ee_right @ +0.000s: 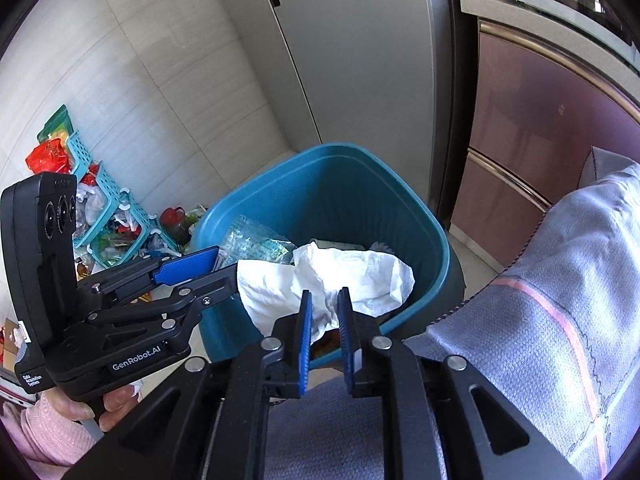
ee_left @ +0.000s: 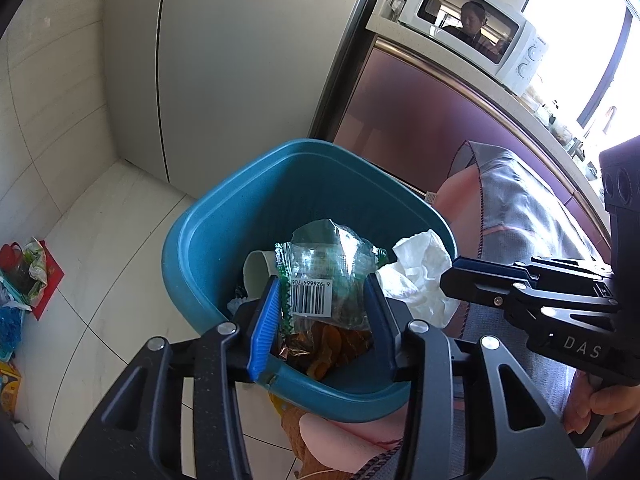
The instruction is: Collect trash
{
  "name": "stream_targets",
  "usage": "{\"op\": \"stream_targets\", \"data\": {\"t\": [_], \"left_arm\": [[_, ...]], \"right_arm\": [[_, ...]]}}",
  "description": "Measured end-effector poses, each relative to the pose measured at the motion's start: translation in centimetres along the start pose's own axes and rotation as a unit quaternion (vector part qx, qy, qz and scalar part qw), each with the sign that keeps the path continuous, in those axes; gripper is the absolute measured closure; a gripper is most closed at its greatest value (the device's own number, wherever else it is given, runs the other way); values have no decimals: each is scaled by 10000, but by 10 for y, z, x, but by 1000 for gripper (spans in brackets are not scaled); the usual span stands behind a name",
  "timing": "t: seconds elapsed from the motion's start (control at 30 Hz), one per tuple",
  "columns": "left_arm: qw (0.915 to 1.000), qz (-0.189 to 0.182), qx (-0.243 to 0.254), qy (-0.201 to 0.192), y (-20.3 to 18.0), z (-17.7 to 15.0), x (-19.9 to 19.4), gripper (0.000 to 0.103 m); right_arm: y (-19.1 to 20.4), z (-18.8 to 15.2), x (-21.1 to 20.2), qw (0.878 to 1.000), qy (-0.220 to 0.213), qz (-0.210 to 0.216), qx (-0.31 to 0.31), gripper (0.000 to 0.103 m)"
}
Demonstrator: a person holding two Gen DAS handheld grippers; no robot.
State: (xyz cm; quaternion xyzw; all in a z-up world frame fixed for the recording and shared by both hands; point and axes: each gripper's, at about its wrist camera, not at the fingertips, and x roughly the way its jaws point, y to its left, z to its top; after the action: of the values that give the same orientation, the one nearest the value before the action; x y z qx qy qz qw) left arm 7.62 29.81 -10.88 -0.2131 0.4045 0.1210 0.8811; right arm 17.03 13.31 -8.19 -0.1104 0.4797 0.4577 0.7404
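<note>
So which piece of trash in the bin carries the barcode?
The clear plastic wrapper between the left gripper fingers; the white tissue beside it is plain.
</note>
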Motion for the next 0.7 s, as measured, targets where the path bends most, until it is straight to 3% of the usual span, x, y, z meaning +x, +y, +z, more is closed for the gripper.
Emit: {"op": "stream_targets", "data": {"t": [0.17,0.4,0.7], "left_arm": [[9998,-87,-141,142,6,0,9,54],[9998,-99,-137,96,7,-2,6,52],[9987,0,254,-442,-12,-4,-29,42]], "right_arm": [[-2,0,-1,10000,-31,-22,75,86],[-5,-4,-8,9998,-145,1,133,76],[-16,-20,-37,9983,-457,85,351,64]]}}
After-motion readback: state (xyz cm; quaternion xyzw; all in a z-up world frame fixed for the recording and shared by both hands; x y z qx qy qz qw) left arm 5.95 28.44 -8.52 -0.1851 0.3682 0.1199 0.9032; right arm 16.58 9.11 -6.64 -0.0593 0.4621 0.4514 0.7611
